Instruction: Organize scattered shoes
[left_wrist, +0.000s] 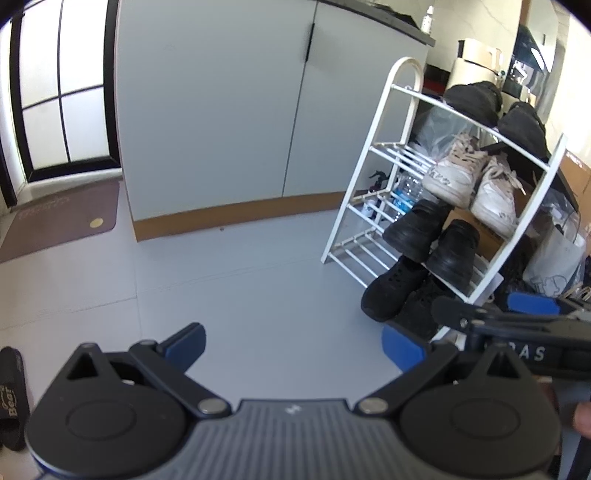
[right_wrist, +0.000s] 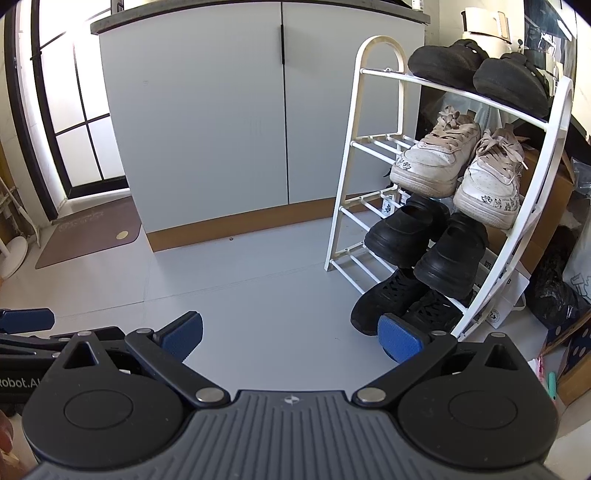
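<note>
- The left gripper (left_wrist: 293, 349), black with blue pads, sits at the bottom of the left view. Its jaws are wide apart and hold nothing.
- The right gripper (right_wrist: 291, 341) looks the same at the bottom of the right view. It is wide apart too, with nothing in it.
- A white wire shoe rack (right_wrist: 369, 158) stands on the right side of both views, on the grey floor (right_wrist: 258, 295).
- Two black sandals (right_wrist: 476, 70) lie on the top shelf.
- Two white lace-up sneakers (right_wrist: 458, 166) sit on the next shelf down.
- Two shiny black shoes (right_wrist: 428, 243) rest under them.
- Two black lace-up shoes (right_wrist: 399, 302) sit at the bottom, toes on the floor.
- One black slipper (left_wrist: 11, 398) lies alone at the lower left edge of the left view, far from the rack.
- A brown door mat (right_wrist: 90, 230) lies at the left, by the tall grey cabinet (right_wrist: 221, 110).
</note>
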